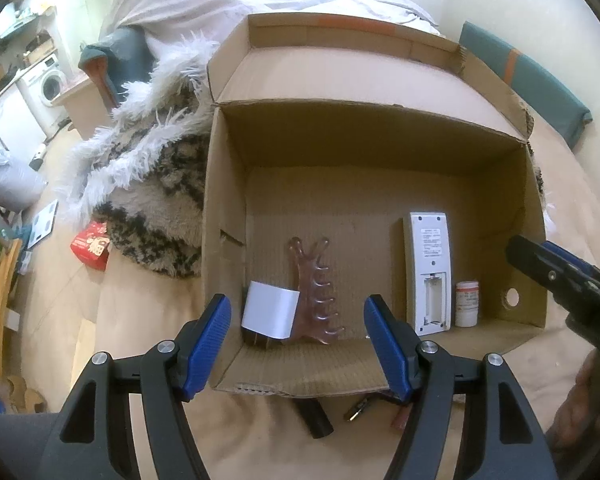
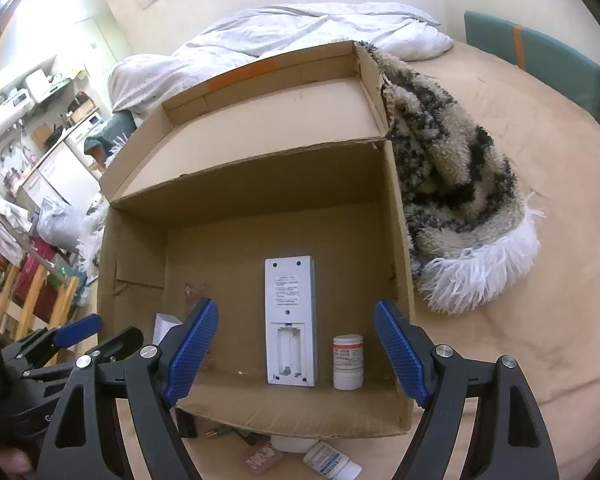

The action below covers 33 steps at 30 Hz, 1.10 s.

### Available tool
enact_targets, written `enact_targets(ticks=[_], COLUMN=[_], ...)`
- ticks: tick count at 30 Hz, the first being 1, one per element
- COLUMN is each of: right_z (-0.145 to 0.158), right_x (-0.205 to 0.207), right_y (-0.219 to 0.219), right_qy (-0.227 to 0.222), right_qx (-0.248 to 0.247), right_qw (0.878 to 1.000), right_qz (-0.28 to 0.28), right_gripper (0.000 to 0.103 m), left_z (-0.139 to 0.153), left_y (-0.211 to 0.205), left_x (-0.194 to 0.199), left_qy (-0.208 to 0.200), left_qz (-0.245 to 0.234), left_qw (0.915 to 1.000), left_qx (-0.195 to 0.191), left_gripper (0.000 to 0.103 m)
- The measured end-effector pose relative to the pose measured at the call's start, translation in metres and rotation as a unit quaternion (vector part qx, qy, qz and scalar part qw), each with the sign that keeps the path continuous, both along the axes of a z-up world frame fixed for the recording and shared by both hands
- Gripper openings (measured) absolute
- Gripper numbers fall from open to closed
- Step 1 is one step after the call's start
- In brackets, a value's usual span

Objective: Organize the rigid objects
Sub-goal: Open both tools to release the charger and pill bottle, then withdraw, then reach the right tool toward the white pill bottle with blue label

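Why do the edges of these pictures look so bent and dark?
Left wrist view: a fisheye lens bows the cardboard box walls and blackens the corners; the middle stays sharp, the remote label only partly legible. Right wrist view: same bending, with bright washed-out glare over the kitchen shelves at left.

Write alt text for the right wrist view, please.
An open cardboard box on a bed holds a white remote lying face down, battery bay uncovered, beside a small upright white bottle. The right gripper hovers open above them, empty.
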State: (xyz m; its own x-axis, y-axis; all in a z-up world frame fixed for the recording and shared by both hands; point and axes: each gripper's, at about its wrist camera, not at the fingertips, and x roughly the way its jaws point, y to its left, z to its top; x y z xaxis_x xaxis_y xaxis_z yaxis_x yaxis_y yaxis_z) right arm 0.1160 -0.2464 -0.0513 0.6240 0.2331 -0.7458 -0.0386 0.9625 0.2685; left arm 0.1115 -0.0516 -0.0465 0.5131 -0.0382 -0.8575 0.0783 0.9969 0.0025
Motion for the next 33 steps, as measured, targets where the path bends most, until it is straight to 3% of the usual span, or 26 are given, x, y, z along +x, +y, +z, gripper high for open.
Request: enact_targets(ticks=[12,25,33], right_z=[0.004,0.019,0.000], right_x=[-0.005,-0.041,-0.084], right_y=[0.002,-0.004,-0.005], right_qy=[-0.003,0.006,0.063], right_qx=[0.007,0.026,0.053], right_qw=[1.000,0.999,0.997], right_qz=[0.007,0.019,0.010], right_gripper=[0.085,0.085,0.085], left_z=[0.007,0.039,0.019], left_y=[0.008,0.028,0.046], left_x=[-0.003,-0.036,-0.066], left_qy=[-0.003,-0.010,0.033], left_qz=[0.009,0.030,0.058], left_qw=[1.0000,0.9994,0.9976], left_qx=[-0.003,-0.013,-0.018], left_gripper=[0.066,0.066,0.066])
